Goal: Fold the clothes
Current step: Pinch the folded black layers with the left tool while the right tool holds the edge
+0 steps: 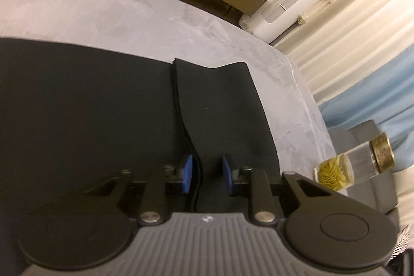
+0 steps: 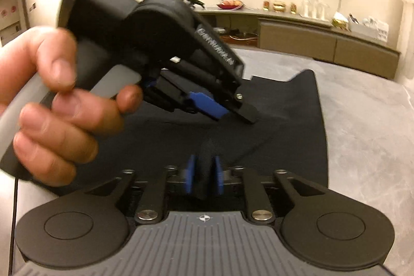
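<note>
While the right claw [image 2: 205,177] pinches the black garment [image 2: 284,126], the left claw [image 1: 207,172] gapes around a fold.

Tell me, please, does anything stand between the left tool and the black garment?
Nothing visible does: the left tool is open with a fold of the black garment already between its pads.

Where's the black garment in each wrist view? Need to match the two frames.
Left wrist view: the black fabric garment fills the left and centre, a folded layer running between the left gripper fingers.
Right wrist view: it covers the centre, a bunched fold pinched in the right gripper; the left gripper hovers above it.
Shared landmark: the grey marbled table.
</note>
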A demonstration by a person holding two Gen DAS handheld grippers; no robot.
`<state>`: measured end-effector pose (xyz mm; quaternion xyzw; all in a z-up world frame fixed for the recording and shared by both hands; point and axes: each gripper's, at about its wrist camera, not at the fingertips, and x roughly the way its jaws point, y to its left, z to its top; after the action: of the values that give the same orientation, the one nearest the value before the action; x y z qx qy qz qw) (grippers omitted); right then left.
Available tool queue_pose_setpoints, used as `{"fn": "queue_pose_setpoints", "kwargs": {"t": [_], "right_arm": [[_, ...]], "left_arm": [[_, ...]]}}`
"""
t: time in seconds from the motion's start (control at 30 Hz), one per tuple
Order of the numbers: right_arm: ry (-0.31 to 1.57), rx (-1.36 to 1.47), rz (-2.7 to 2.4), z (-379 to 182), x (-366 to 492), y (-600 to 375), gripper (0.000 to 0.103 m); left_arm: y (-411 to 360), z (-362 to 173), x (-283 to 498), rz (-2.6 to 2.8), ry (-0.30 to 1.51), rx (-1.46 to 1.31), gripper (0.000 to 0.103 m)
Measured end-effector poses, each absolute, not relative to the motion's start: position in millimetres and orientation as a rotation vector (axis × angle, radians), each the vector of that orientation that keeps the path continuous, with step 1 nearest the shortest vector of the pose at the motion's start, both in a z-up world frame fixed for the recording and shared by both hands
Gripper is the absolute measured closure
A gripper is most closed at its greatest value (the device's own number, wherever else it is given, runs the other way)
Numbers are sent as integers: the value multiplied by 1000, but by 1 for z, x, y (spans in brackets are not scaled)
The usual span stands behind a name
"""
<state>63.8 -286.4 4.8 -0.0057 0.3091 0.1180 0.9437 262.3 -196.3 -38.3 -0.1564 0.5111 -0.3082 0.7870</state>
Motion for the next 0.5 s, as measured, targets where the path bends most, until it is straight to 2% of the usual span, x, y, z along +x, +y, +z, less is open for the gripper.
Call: {"fn": "queue_pose_setpoints", "kwargs": {"t": [0.03,0.07,0.13,0.23,0.33,0.5], "right_arm": [[632,-20,250,5,63,-283,59],[637,-28,261,5,63,-280,41],[647,-49,256,6,63,-275,28],[661,-82,232,8,64,-270,32],[674,-111,208,9,65,-266,51],[686,-132,169,13,69,-271,73]], "left_arm": [[-197,-38,263,-666,1105,-334,80],[-197,-37,264,-667,1109,-331,80],[-199,-35,264,-670,1114,-324,80],[-202,-34,265,-669,1120,-310,79],[-201,-35,267,-670,1127,-314,79],[-204,-35,268,-673,1131,-294,80]]}}
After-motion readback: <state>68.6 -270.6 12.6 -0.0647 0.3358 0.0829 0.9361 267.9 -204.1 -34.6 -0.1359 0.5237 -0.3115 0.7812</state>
